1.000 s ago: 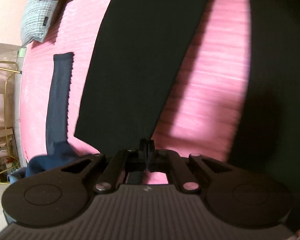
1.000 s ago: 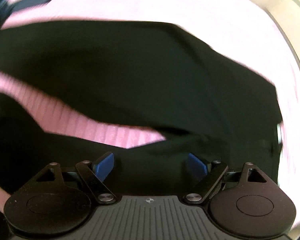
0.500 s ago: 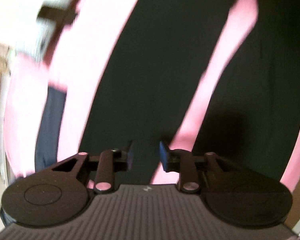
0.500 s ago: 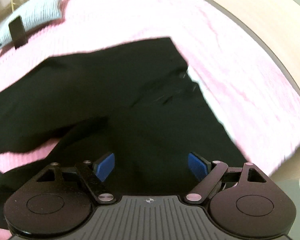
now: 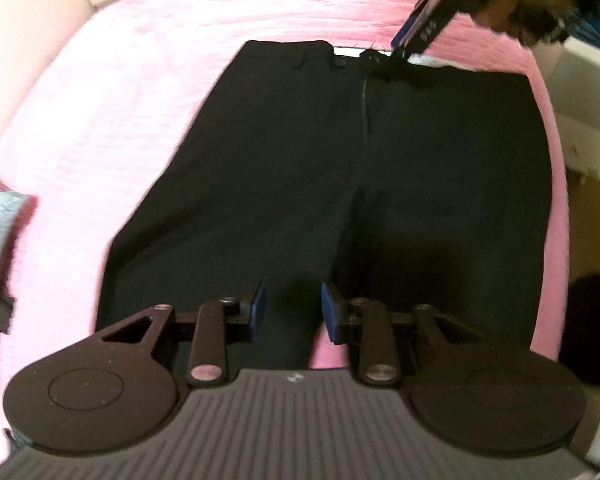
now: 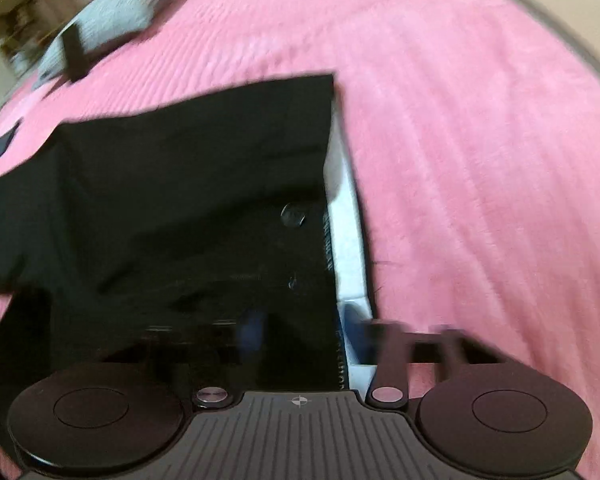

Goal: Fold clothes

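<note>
Just ahead of the left claw [image 5: 292, 312], between its blue pads, the crotch of the black trousers [image 5: 340, 168] lies flat on the pink bed cover [image 5: 140, 100]. Its jaws stand partly spread with dark cloth beneath the gap, but the pads press on nothing; they look to hover over the inner leg seam.

Farther out from that claw, the trousers run front side up to the waistband, with the button and fly showing and both legs side by side. At the far end, the right claw [image 5: 400, 46] comes down on the waistband near the fly, a person's hand behind it. Its jaws have just been closing, and in its own blurred view they bracket the waistband edge and its pale lining; whether they already pinch the cloth I cannot tell.

Beyond the trousers, a grey knitted piece [image 6: 112, 20] sits near the far corner of the bed.

By my reckoning the job is early: the trousers are spread out and smoothed, yet no fold is made. Bringing one leg over the other, then folding the length, is all still left.
</note>
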